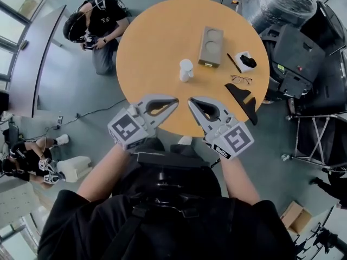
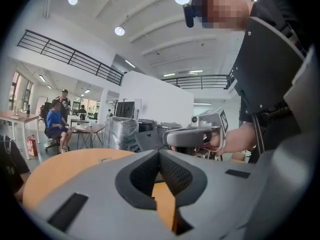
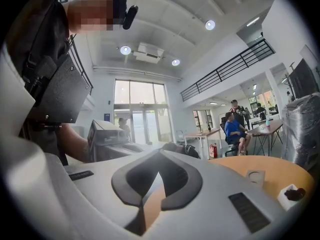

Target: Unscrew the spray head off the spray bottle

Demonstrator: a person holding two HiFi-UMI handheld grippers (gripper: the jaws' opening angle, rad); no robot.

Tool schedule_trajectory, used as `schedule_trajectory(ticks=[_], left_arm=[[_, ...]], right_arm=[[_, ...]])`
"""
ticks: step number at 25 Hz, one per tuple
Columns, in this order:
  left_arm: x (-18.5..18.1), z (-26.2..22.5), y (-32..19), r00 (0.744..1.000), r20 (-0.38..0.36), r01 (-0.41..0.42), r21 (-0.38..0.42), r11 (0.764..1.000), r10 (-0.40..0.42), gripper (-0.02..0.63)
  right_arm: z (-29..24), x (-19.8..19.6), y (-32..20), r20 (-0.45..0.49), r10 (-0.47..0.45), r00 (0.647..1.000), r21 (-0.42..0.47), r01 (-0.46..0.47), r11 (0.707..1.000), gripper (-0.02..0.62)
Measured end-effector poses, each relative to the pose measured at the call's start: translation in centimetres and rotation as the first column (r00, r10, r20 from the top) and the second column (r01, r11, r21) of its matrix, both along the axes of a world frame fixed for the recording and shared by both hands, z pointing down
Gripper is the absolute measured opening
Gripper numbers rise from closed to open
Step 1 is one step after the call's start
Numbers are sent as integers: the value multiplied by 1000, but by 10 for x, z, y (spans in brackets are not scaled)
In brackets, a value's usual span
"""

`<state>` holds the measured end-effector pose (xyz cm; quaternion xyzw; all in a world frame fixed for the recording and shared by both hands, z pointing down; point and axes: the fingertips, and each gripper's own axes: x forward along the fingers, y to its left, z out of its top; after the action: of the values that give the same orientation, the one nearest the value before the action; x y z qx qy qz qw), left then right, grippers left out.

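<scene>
The white spray bottle [image 1: 185, 70] stands upright near the middle of the round orange table [image 1: 152, 47], with its spray head on. Both grippers hover over the table's near edge, well short of the bottle, and their tips point toward each other. My left gripper [image 1: 175, 100] is shut with nothing between its fingers, and so is my right gripper [image 1: 190, 101]. In the left gripper view the shut jaws [image 2: 159, 152] face the right gripper [image 2: 195, 135]. In the right gripper view the shut jaws [image 3: 159, 155] face the left gripper [image 3: 107, 140]. Neither gripper view shows the bottle.
Behind the bottle lies a grey box [image 1: 211, 46]. To its right are a pen [image 1: 233, 63], a white-and-black item [image 1: 246, 62], glasses [image 1: 241, 79] and a black object [image 1: 242, 99] at the table's right edge. One person [image 1: 100, 20] crouches beyond the table, another [image 1: 30, 161] on the floor at left.
</scene>
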<state>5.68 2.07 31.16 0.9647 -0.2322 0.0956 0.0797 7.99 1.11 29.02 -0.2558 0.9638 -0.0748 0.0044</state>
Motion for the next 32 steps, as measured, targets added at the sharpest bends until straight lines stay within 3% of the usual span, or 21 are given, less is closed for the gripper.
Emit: schedule_trajectory(ticks=[8,23,27,29,32], left_arm=[[-1,34,-43,1000,23,4,-17,1000,-3,2],[-25,144,-138,998,2,-67,-2,998,67,2],[-34,181,-159,996,7,-86,-23,996,86,3],[-36,206,-170,996,28,-86,-30,996,87,52],[-39,245,-189,996,47,-69,-25,997,70,52]], right_arm=[[25,5,-43,-18,30,999,-27,-31,999,-6],[116,-15,-133,-85,211,974,-93,-218,971,-5],[145,-21,-153,-102,254,962,-105,-264,959,-5],[162,-25,-162,-109,263,959,-114,-275,955,-5],[189,-29,-176,-108,277,955,-106,-288,952,-5]])
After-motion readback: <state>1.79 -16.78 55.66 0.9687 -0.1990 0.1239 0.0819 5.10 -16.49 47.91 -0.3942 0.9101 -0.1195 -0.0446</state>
